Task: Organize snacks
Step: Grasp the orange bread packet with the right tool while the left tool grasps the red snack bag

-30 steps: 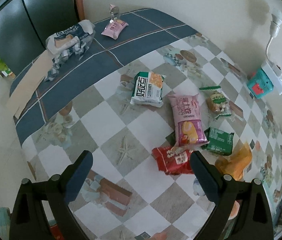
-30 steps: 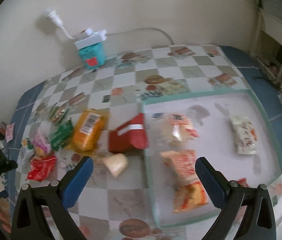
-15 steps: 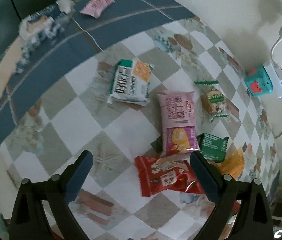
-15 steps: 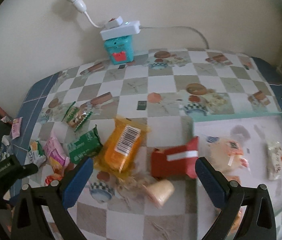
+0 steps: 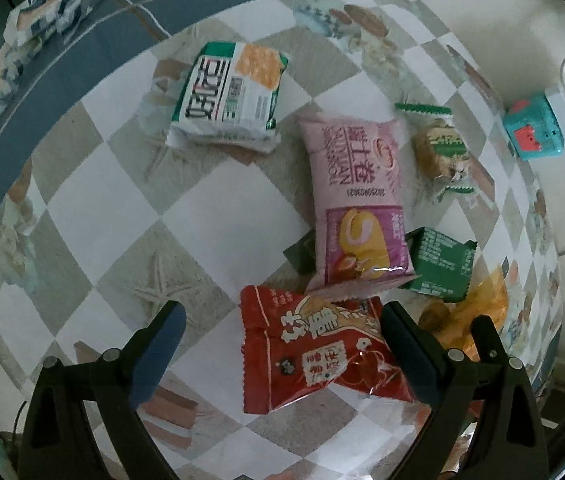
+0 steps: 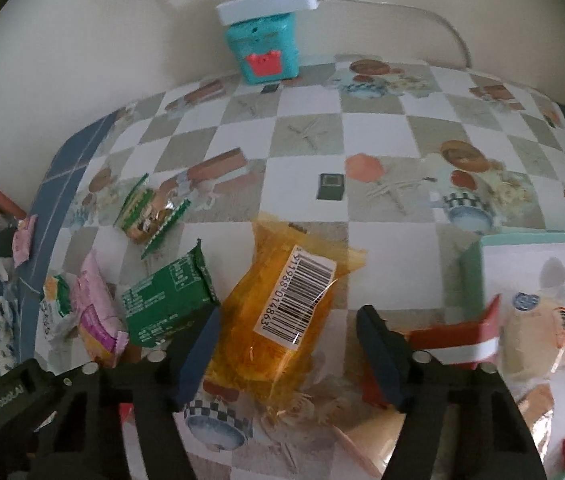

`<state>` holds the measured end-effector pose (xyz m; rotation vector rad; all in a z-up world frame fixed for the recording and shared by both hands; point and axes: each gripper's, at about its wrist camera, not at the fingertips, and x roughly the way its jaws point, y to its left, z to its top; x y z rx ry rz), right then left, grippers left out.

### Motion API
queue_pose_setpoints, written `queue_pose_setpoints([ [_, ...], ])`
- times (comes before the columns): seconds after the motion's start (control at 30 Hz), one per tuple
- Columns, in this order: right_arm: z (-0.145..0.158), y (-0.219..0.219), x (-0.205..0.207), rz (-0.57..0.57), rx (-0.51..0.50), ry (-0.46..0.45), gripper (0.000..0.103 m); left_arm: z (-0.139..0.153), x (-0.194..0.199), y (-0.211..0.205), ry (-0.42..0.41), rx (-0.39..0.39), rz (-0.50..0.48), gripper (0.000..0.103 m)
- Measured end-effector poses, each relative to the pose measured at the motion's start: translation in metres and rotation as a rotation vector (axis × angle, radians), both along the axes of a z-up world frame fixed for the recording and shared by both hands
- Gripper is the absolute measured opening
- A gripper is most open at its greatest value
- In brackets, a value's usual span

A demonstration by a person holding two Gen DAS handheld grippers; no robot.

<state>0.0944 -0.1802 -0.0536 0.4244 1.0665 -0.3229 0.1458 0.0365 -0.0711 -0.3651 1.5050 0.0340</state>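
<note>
Left tongs (image 5: 280,330): wide apart, holding nothing. The shiny red snack bag (image 5: 318,350) lies between the two blue pads, closer to the right pad. I cannot tell if that pad touches it.
Right tongs (image 6: 284,334): the jaws have just been closing. The see-through orange snack bag with a white barcode label (image 6: 282,312) lies between them. The pads (image 6: 198,356) do not press on it.
Desk (image 5: 218,208): it has a cloth of white and grey squares with a blue edge. All the snacks lie flat on it.
Red bag: it is nearest in the left view. Its top edge sits under the bottom of the long pink snack bag (image 5: 356,200).
Pink bag: it lies just past the red one and covers part of a dark green packet.
Green square packet (image 5: 440,264): it sits right beside the pink bag, next to the orange bag.
Small cake in a clear wrapper with green zigzag ends (image 5: 440,148): a bit past the pink bag, apart from it.
White and green cracker pack (image 5: 228,92): further back, on its own.
White tray with a pale green rim (image 6: 478,264): at the right of the right view. Some snacks lie inside it. A red and white box (image 6: 458,340) sits across its edge.
Teal cube-shaped toy with a red mouth (image 6: 266,50): far back by the wall, with a white power strip (image 6: 268,2) on top.
</note>
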Motion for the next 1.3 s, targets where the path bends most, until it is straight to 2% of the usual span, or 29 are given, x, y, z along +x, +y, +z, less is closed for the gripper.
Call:
queue_pose_setpoints([
  [0.1, -0.006, 0.004, 0.004, 0.015, 0.008, -0.005, 0.066, -0.005, 0.001, -0.003, 0.008, 0.0, 0.004, 0.097],
  [0.17, -0.009, 0.005, 0.004, 0.017, 0.021, -0.008, 0.065, -0.008, 0.0, -0.003, 0.009, -0.004, 0.009, 0.088],
  [0.23, -0.012, 0.005, 0.005, 0.019, 0.033, -0.006, 0.065, -0.009, -0.001, -0.004, 0.01, 0.001, 0.008, 0.07],
  [0.33, -0.016, 0.003, 0.005, 0.012, 0.058, -0.011, 0.065, -0.011, -0.005, -0.001, 0.0, 0.012, 0.003, 0.063],
  [0.43, -0.014, 0.003, 0.004, 0.015, 0.075, -0.023, 0.054, -0.012, -0.005, 0.001, -0.003, 0.003, 0.006, 0.062],
  [0.53, -0.012, 0.002, 0.003, 0.006, 0.059, -0.024, 0.051, -0.01, -0.003, 0.004, -0.008, 0.006, 0.007, 0.061],
  [0.83, 0.004, -0.009, -0.008, -0.026, 0.104, -0.052, 0.049, 0.022, -0.011, 0.003, -0.067, -0.003, -0.007, 0.061],
  [1.2, 0.059, -0.024, -0.043, -0.1, 0.154, -0.127, 0.049, 0.077, -0.028, 0.003, -0.198, -0.031, -0.027, 0.061],
  [1.3, 0.077, -0.029, -0.059, -0.123, 0.171, -0.163, 0.049, 0.079, -0.032, 0.0, -0.216, -0.038, -0.041, 0.061],
])
